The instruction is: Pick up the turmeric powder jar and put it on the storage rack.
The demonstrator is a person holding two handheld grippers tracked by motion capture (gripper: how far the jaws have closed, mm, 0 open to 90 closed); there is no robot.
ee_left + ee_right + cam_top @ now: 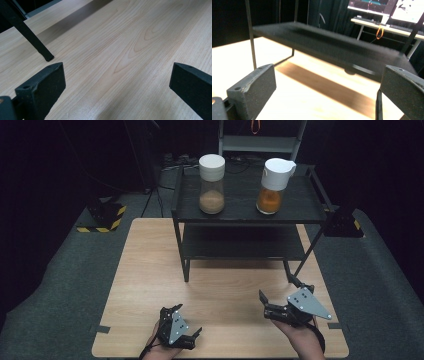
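**Both grippers open and empty at the near edge of the table**

The left gripper [117, 77] has its jaws spread wide with nothing between them; in its own view only bare wood grain lies in the gap. In the high view it [186, 322] sits low at the near edge of the table [150, 270], held in the person's left hand [160, 347], its jaws pointing toward the right.

The right gripper [327, 87] is likewise spread wide and holds nothing. In the high view it [280, 295] hangs near the table's right front, in the right hand [300, 337], its grey plate up, close to the rack's near right leg.

The left gripper view adds what the high view cannot resolve: one black leg [27, 35] of the rack planted on the wood just beyond the left jaw, with a dark shadow band behind it. The right gripper view looks along the tabletop to the rack's lower shelf [332, 47], and past it to a desk with lit screens [387, 7] in the dark room.

The high view alone gives the layout. A black two-tier rack [245, 200] stands at the far half of the table. On its top shelf are two white-capped jars, well apart: the left jar [212, 184] holds tan grains, the right jar [274, 186] an orange filling. Both stand upright.
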